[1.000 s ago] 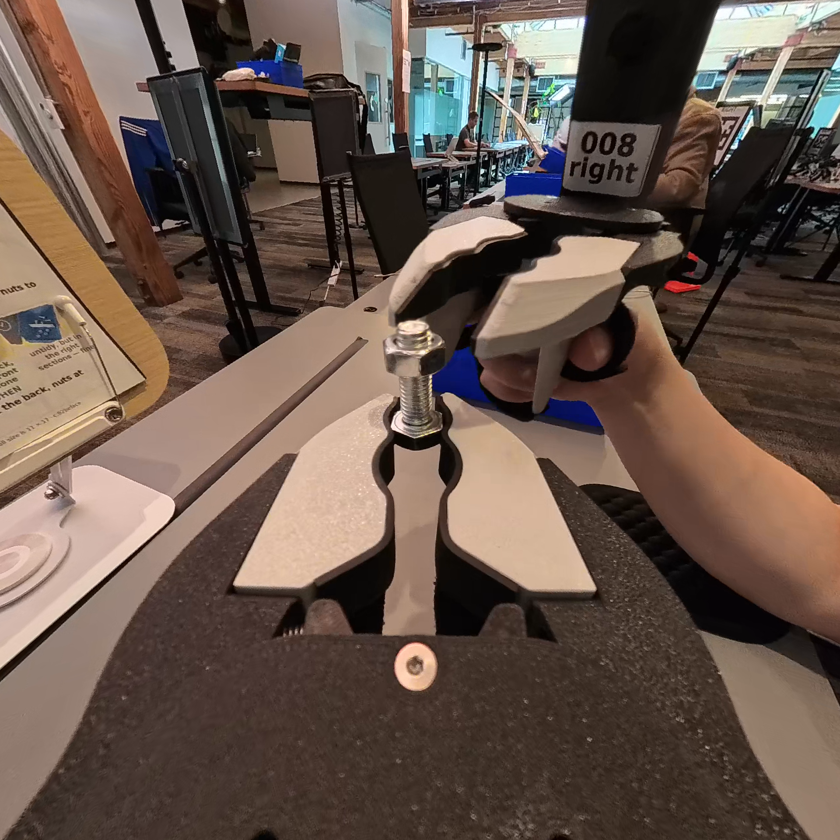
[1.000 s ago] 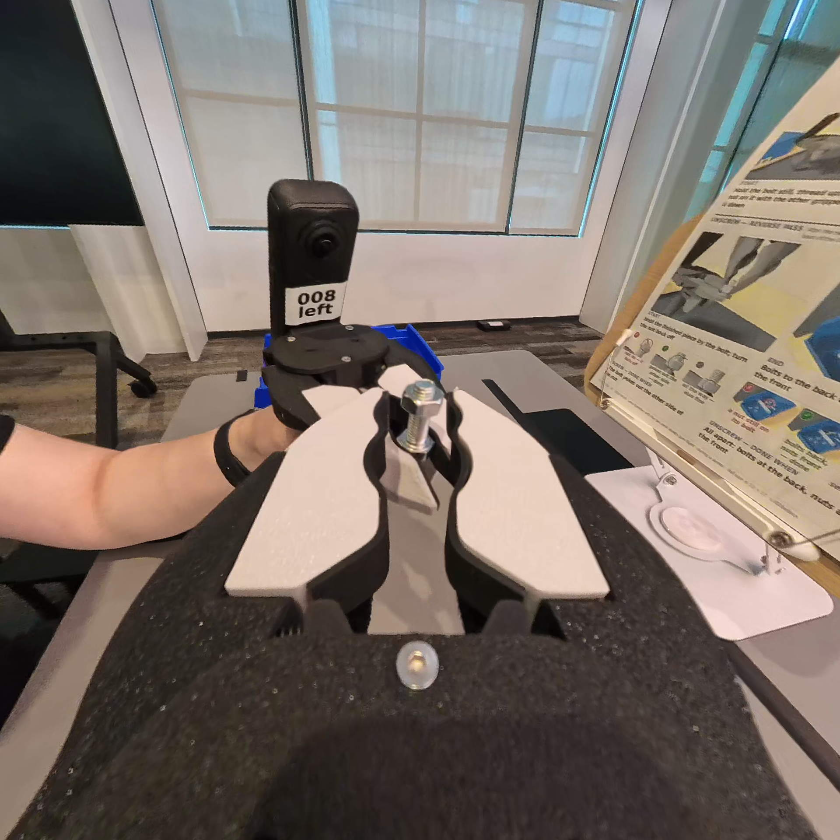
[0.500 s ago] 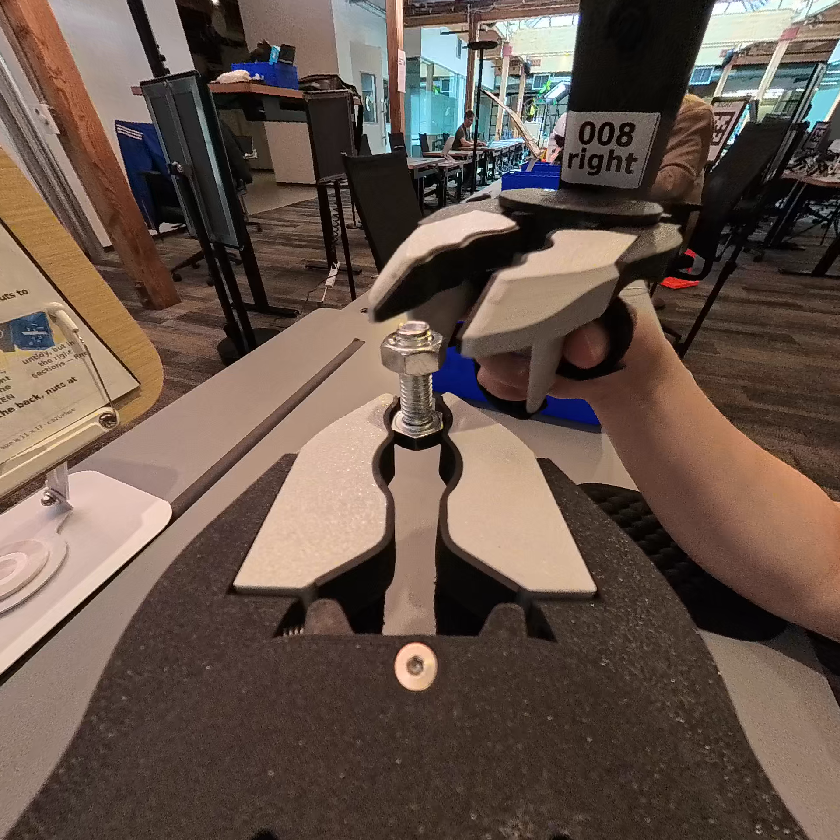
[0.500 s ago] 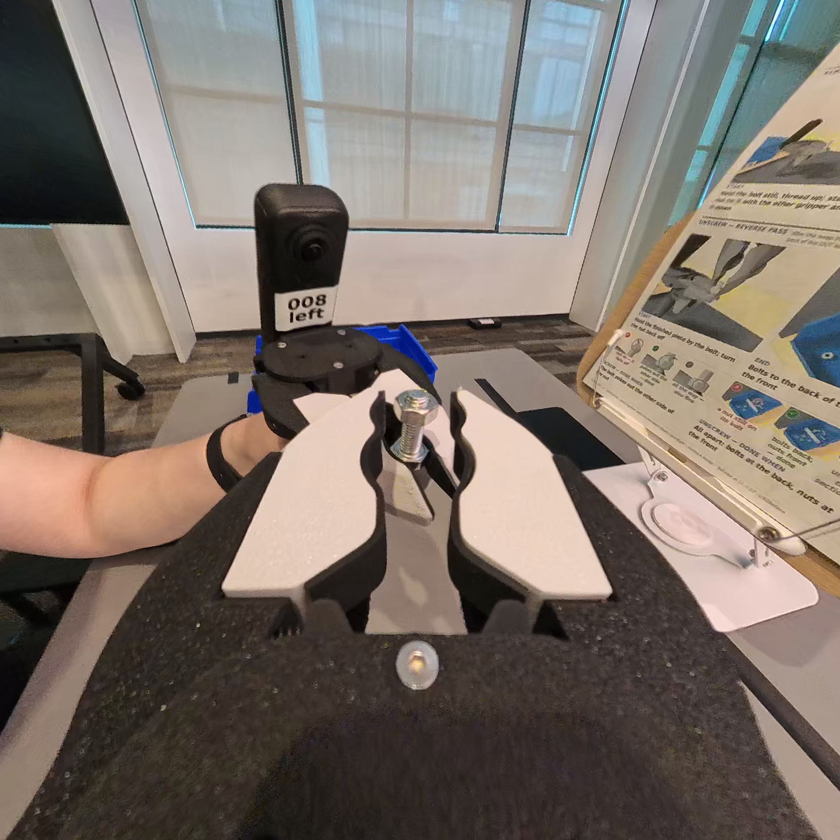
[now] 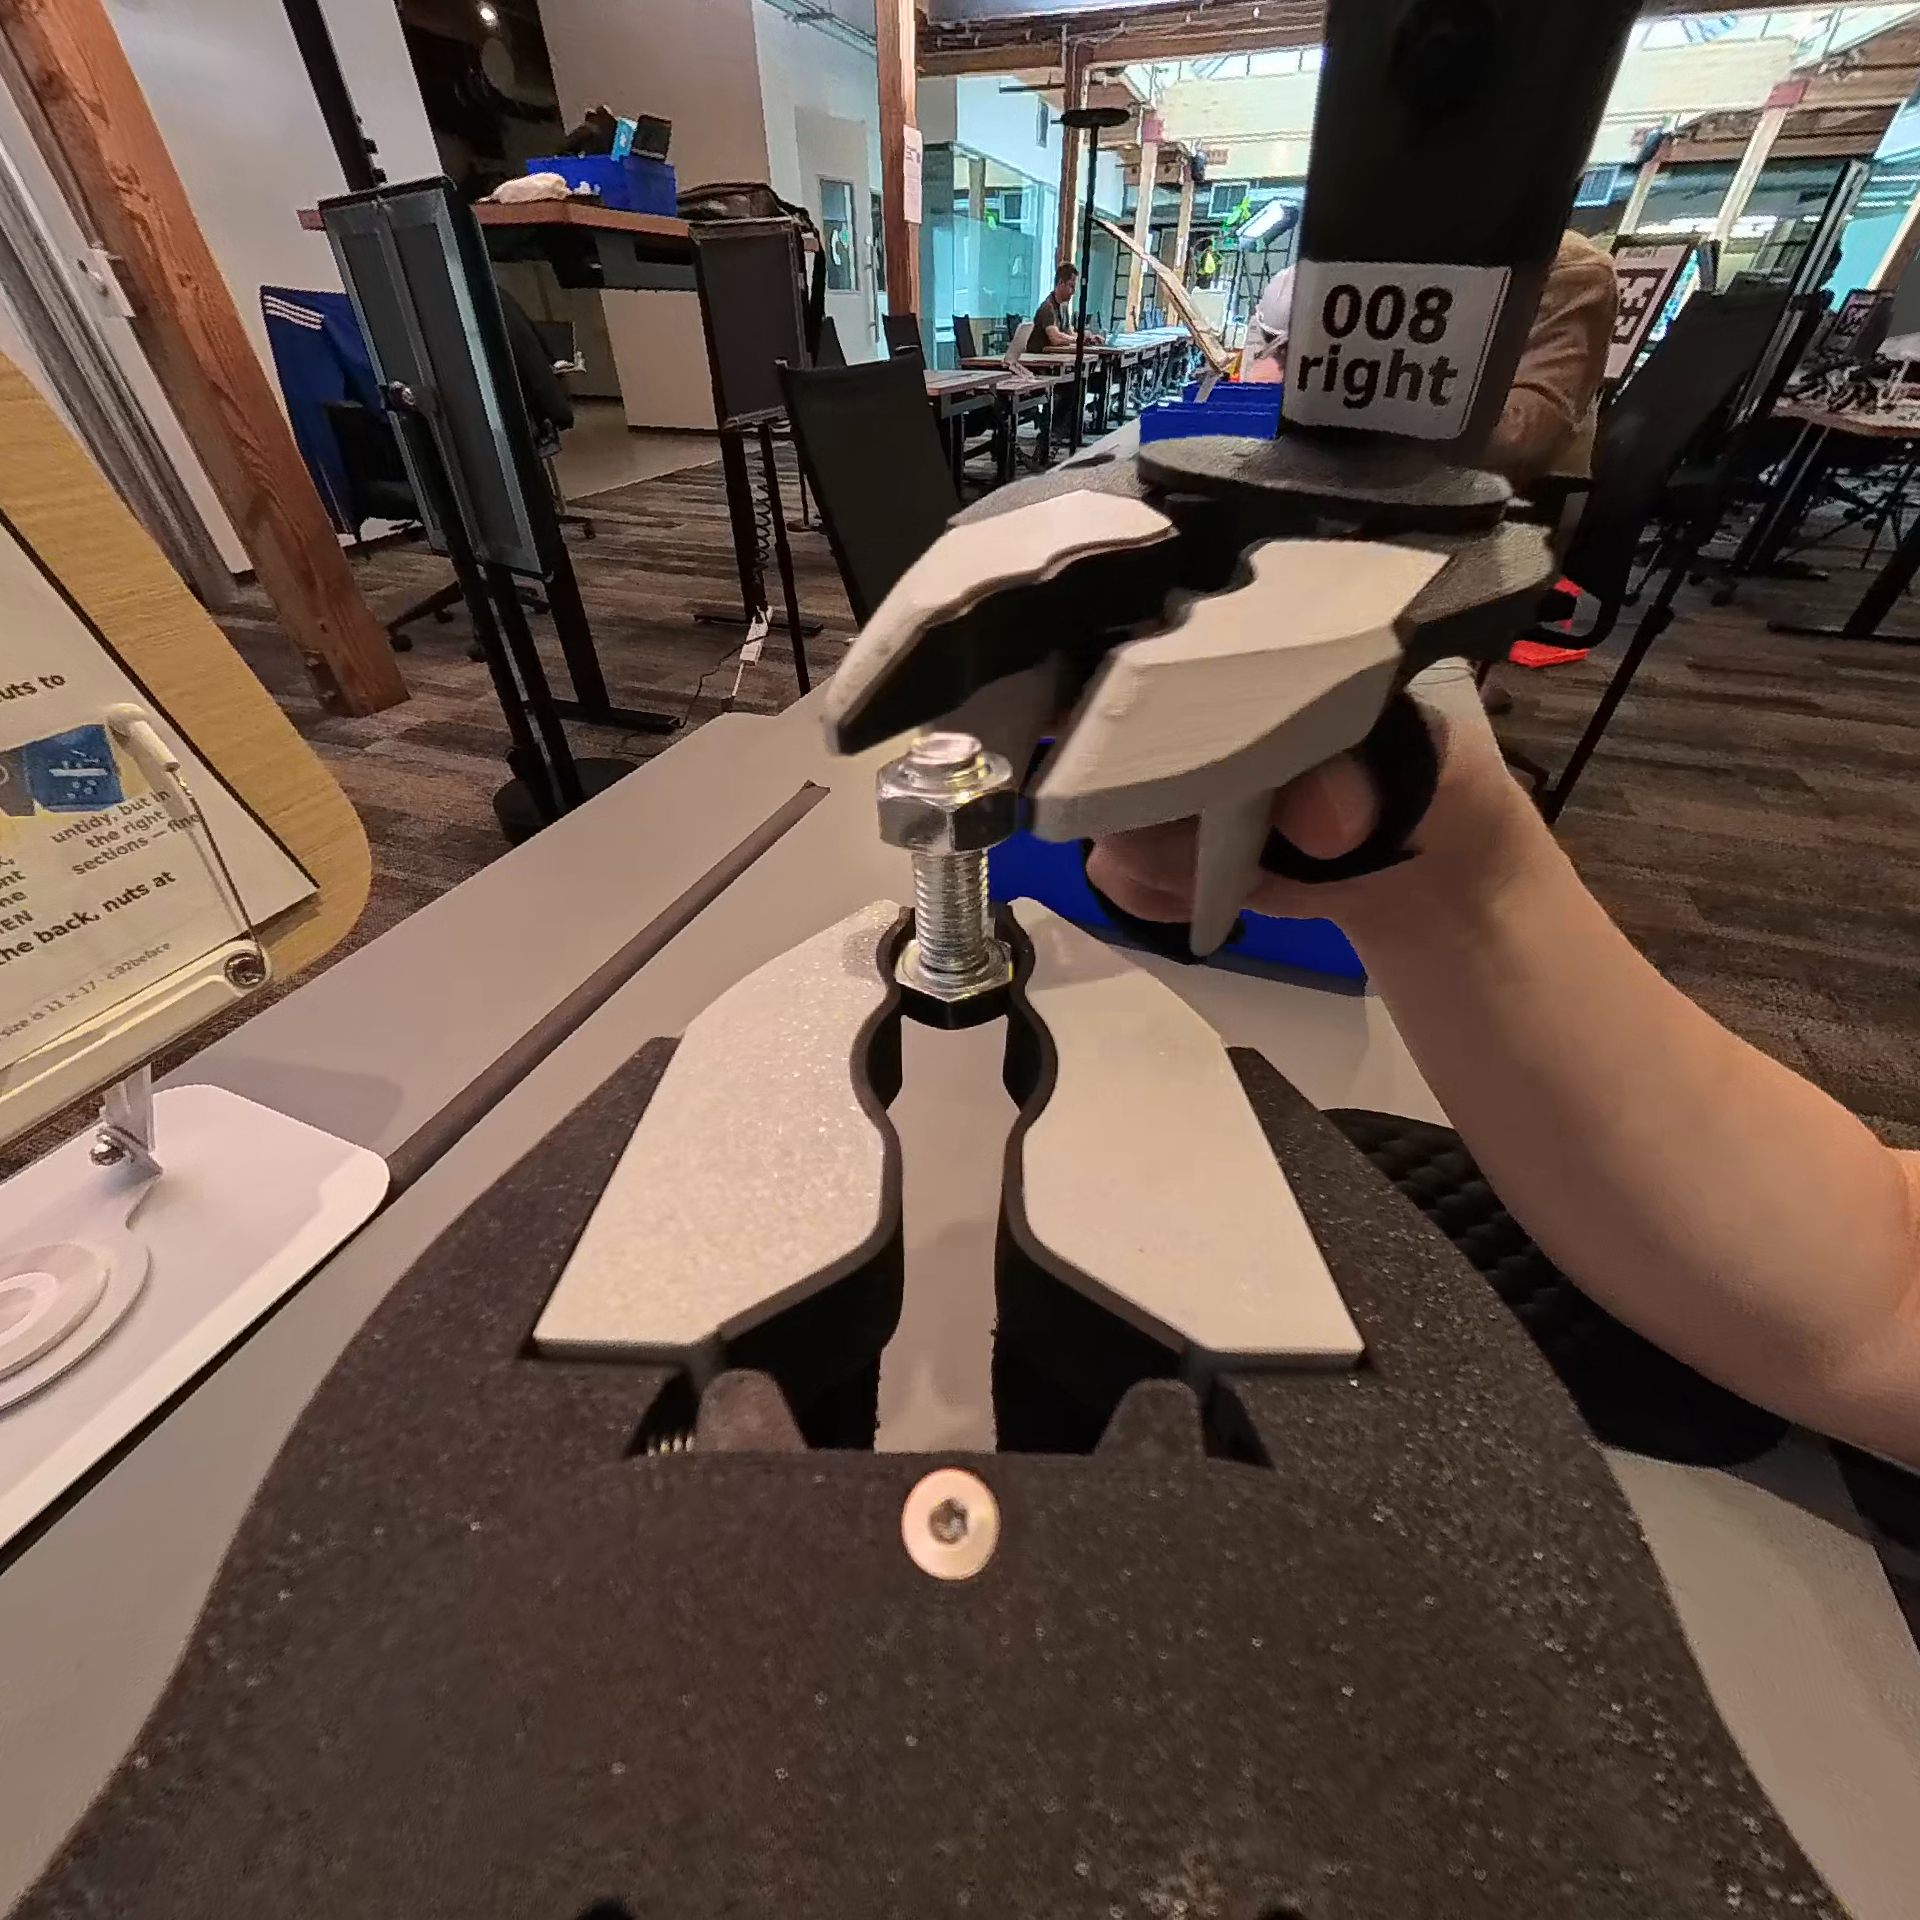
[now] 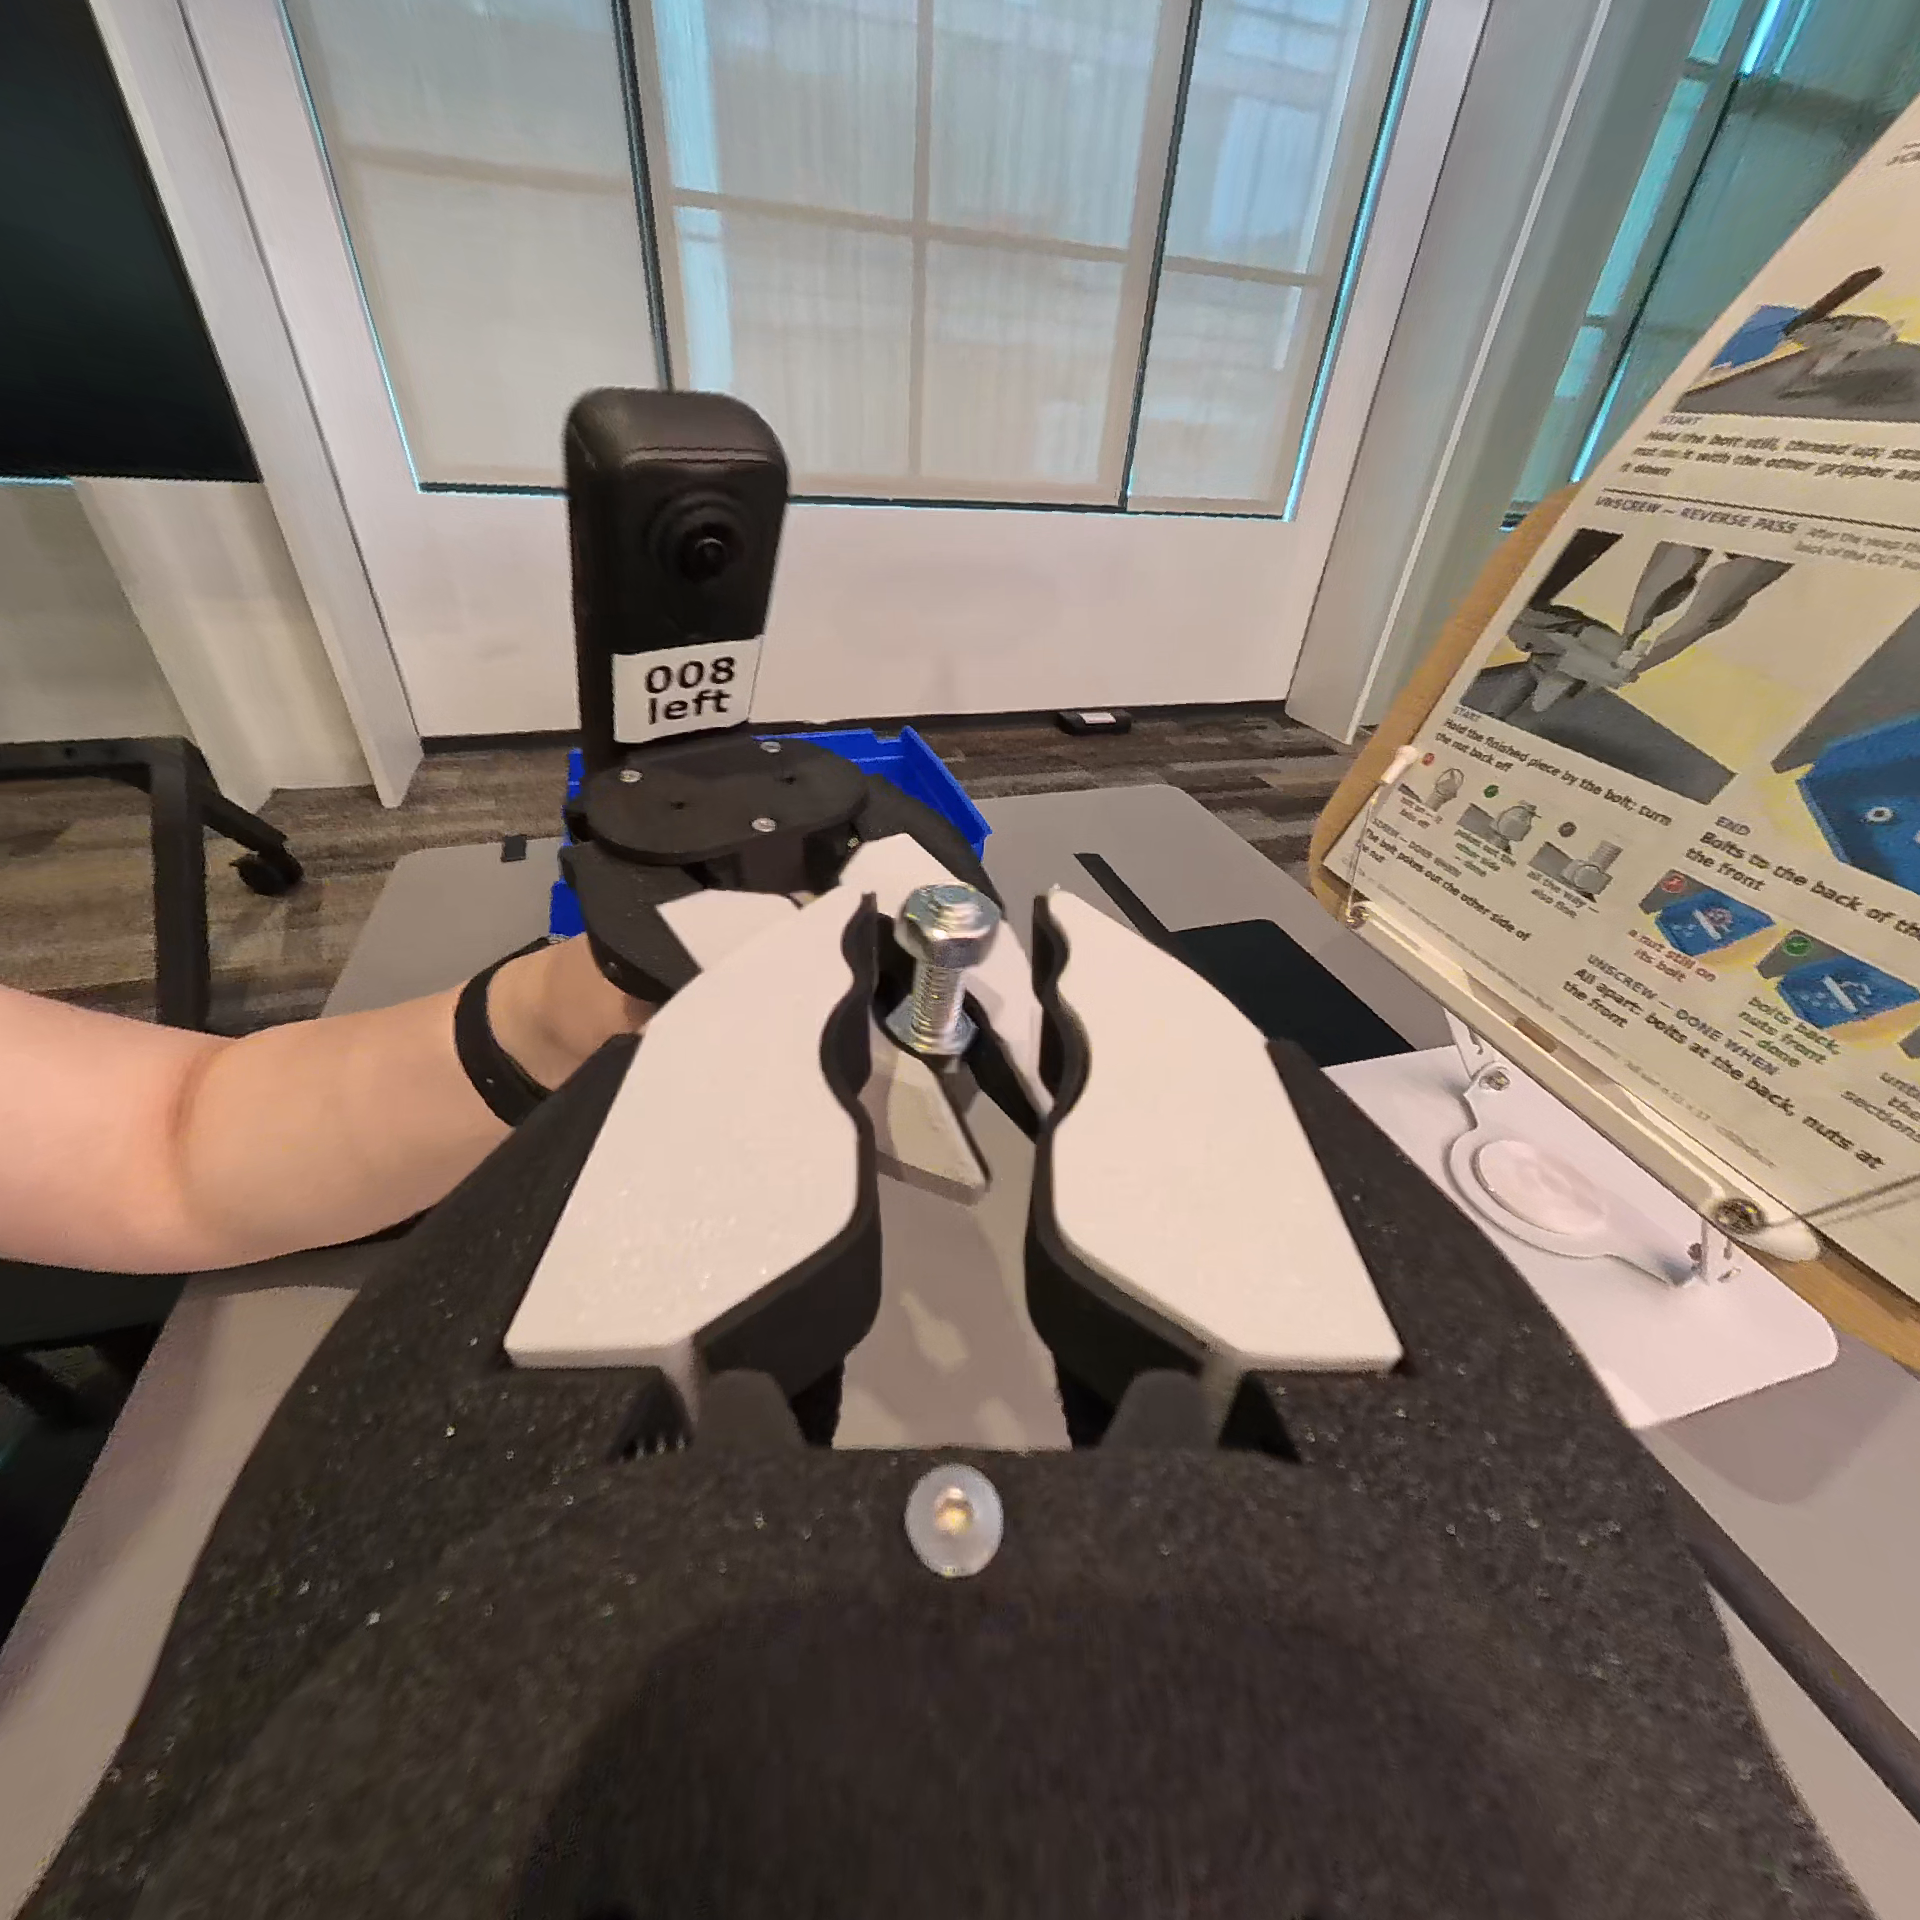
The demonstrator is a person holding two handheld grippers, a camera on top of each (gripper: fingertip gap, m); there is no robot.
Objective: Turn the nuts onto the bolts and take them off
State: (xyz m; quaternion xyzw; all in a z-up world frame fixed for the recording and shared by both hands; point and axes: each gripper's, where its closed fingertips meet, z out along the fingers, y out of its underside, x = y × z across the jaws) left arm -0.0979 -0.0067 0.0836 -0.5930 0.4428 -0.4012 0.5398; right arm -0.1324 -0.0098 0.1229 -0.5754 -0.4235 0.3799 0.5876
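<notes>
- Left wrist view: left gripper (image 5: 951, 961) pinches the bolt (image 5: 949, 914) by its hex head, jaws pressed onto it at the tips. Bolt stands upright, thread up.
- Hex nut (image 5: 943, 805) sits at the top of the thread, well above the bolt head, a stretch of bare thread between.
- Right gripper (image 5: 966, 748) hangs over the nut from behind-right, held in a hand (image 5: 1299, 842). Jaws spread, tips just above and beside the nut; cannot tell if either tip touches it.
- Grey table (image 5: 499, 997) below; blue bin (image 5: 1174, 925) behind the right gripper; instruction board (image 5: 114, 831) on a white stand at left.
- Right wrist view: right gripper (image 6: 951, 940) jaws spread, one finger on each side of the nut (image 6: 948, 920), gap visible on both sides, not clamping.
- Bolt (image 6: 935, 1003) upright between those fingers, its head held low in the left gripper (image 6: 940, 1049), which comes in from the far left side.
- Camera (image 6: 675, 582) on the left gripper faces this view; blue bin (image 6: 894, 758) behind it, instruction board (image 6: 1683, 831) at right.
</notes>
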